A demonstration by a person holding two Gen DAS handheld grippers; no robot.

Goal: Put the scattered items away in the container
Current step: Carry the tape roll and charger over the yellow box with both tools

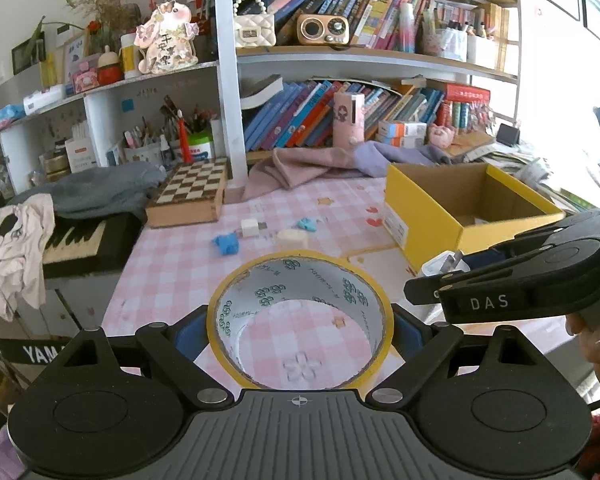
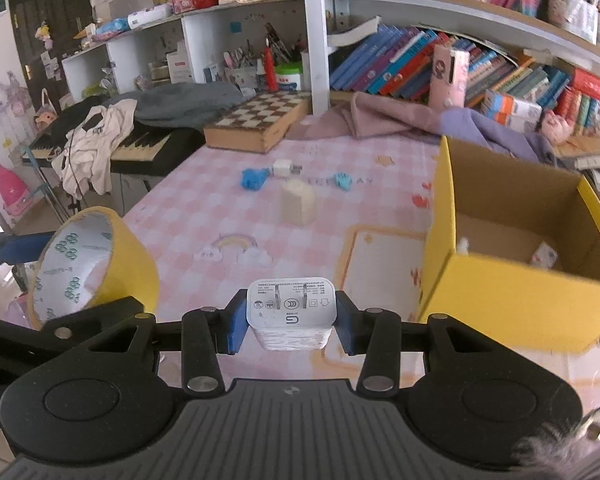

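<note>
My left gripper [image 1: 300,334] is shut on a wide yellow tape roll [image 1: 300,280], held above the pink checked tablecloth [image 1: 172,272]; the roll [image 2: 96,260] also shows at the left of the right wrist view. My right gripper [image 2: 290,312] is shut on a white plug charger [image 2: 291,304], prongs facing the camera; the charger [image 1: 446,266] and that gripper [image 1: 440,282] appear at right in the left wrist view. The open yellow cardboard box [image 2: 500,292] stands just right of the charger. On the cloth lie a cream block [image 2: 298,202], another white charger [image 2: 282,168] and two blue pieces [image 2: 254,178].
A chessboard box [image 2: 256,124] sits at the back left, pink and purple cloths [image 2: 400,120] at the back. A keyboard [image 2: 140,148] draped with clothes stands off the table's left edge. Bookshelves [image 1: 340,120] rise behind. Small items lie inside the box.
</note>
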